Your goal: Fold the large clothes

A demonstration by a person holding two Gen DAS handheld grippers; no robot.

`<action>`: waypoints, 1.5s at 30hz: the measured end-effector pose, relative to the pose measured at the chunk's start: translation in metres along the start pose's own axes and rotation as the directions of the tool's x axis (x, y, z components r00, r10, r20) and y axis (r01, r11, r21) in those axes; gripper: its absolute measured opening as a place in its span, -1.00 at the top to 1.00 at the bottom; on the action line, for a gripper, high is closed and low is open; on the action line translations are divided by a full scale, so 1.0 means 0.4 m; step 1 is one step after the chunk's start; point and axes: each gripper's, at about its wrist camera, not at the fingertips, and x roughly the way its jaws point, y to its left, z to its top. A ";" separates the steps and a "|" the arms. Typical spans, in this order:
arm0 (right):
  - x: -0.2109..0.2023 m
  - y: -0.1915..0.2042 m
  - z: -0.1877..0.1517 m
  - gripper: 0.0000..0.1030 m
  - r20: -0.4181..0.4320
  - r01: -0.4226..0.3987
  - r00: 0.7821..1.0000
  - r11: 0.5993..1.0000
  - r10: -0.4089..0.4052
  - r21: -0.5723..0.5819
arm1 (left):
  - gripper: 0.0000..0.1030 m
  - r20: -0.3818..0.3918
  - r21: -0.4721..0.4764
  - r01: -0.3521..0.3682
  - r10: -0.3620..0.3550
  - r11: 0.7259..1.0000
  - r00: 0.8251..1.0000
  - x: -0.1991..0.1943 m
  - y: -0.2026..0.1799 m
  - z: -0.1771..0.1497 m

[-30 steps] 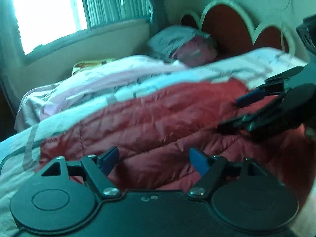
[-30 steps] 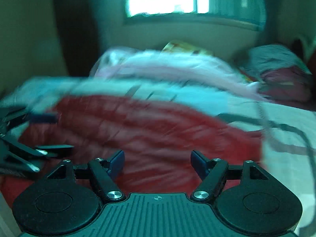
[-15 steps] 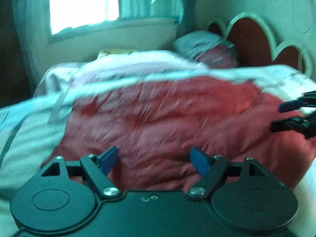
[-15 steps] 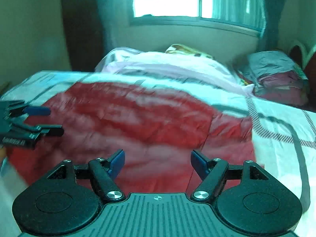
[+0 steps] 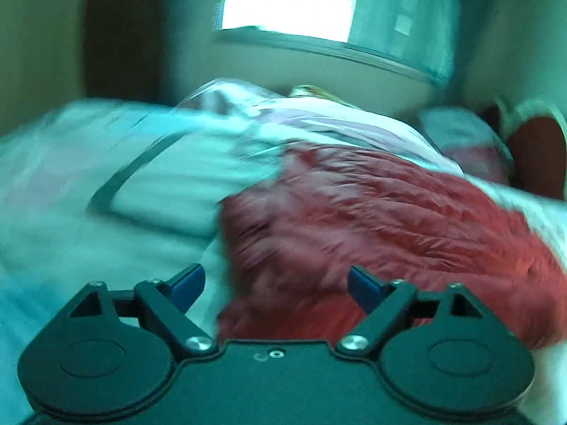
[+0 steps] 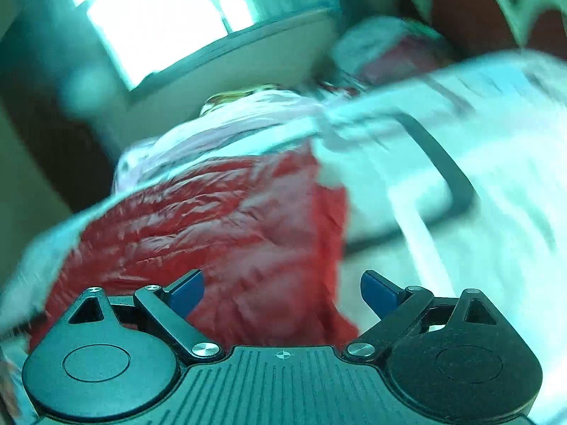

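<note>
Behind both tongs runs a bed under a pale sheet with dark line borders (image 5: 166, 194), a bright window (image 5: 290, 0) on the wall beyond it. Ahead of the left tongs (image 5: 275, 283), spread wide with nothing between the blue pads, lies the red quilted puffer jacket (image 5: 372, 219), flat on the sheet and reaching off to their right. The right tongs (image 6: 282, 288) have just been opening and stand spread wide, empty, with the same jacket (image 6: 212, 219) ahead and to their left. Past it sits a heap of pinkish-white bedding (image 6: 226, 124). Both views are blurred.
</note>
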 end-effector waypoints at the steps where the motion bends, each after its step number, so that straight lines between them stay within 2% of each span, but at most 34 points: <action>1: -0.014 -0.019 -0.017 -0.83 -0.005 -0.020 1.000 0.998 0.021 0.056 | -0.58 -0.008 -0.076 0.009 -0.009 0.997 1.000 -0.015 0.024 -0.016; 3: -0.026 -0.049 -0.047 -0.83 -0.004 -0.066 0.998 0.984 0.068 0.167 | -0.49 -0.034 -0.166 0.020 -0.026 0.986 0.999 -0.026 0.049 -0.036; 8: -0.028 -0.084 -0.076 -0.82 -0.001 -0.116 0.992 0.933 0.124 0.340 | -0.49 -0.070 -0.247 0.056 -0.076 0.967 0.995 -0.015 0.065 -0.055; 11: -0.020 -0.074 -0.069 -0.82 0.003 -0.133 0.990 0.925 0.141 0.356 | -0.49 -0.072 -0.283 0.065 -0.089 0.957 0.993 0.005 0.065 -0.052; 16: 0.006 -0.090 -0.068 -0.82 0.013 -0.149 0.987 0.892 0.159 0.426 | -0.42 -0.070 -0.423 0.117 -0.161 0.899 0.984 0.067 0.081 -0.055; 18: 0.027 -0.088 -0.065 -0.82 0.022 -0.155 0.987 0.884 0.162 0.442 | -0.39 -0.064 -0.447 0.129 -0.175 0.885 0.983 0.086 0.086 -0.049; 24: 0.065 -0.070 -0.049 -0.82 0.047 -0.157 0.987 0.887 0.151 0.435 | -0.34 -0.060 -0.464 0.135 -0.183 0.876 0.981 0.136 0.080 -0.022; 29: 0.098 -0.056 -0.034 -0.82 0.051 -0.146 0.989 0.894 0.138 0.424 | -0.16 -0.060 -0.471 0.146 -0.197 0.870 0.979 0.170 0.084 -0.004; 30: 0.104 -0.053 -0.030 -0.73 0.048 -0.137 0.991 0.896 0.128 0.422 | -0.09 -0.062 -0.474 0.150 -0.202 0.868 0.977 0.177 0.086 -0.001; 31: 0.110 -0.050 -0.026 -0.49 0.037 -0.118 0.993 0.901 0.112 0.417 | 0.02 -0.064 -0.475 0.152 -0.206 0.867 0.976 0.182 0.088 0.001; 32: 0.118 -0.049 -0.023 -0.35 0.022 -0.093 0.995 0.905 0.093 0.414 | 0.07 -0.066 -0.474 0.156 -0.211 0.867 0.975 0.187 0.090 0.003; 34: 0.128 -0.054 -0.019 0.13 0.013 -0.101 0.994 0.900 0.105 0.424 | 0.33 -0.066 -0.470 0.162 -0.217 0.868 0.974 0.192 0.095 0.005; 37: 0.127 -0.040 -0.013 0.45 0.006 -0.100 0.994 0.917 0.106 0.385 | 0.54 -0.057 -0.451 0.179 -0.228 0.875 0.972 0.187 0.094 0.008; 40: 0.109 -0.016 -0.007 0.59 0.015 -0.098 0.995 0.937 0.099 0.335 | 0.66 -0.043 -0.434 0.191 -0.232 0.880 0.972 0.169 0.088 0.014; 45: 0.066 -0.006 -0.018 0.63 0.021 -0.108 0.994 0.946 0.107 0.307 | 0.68 -0.030 -0.424 0.206 -0.241 0.882 0.970 0.125 0.090 0.021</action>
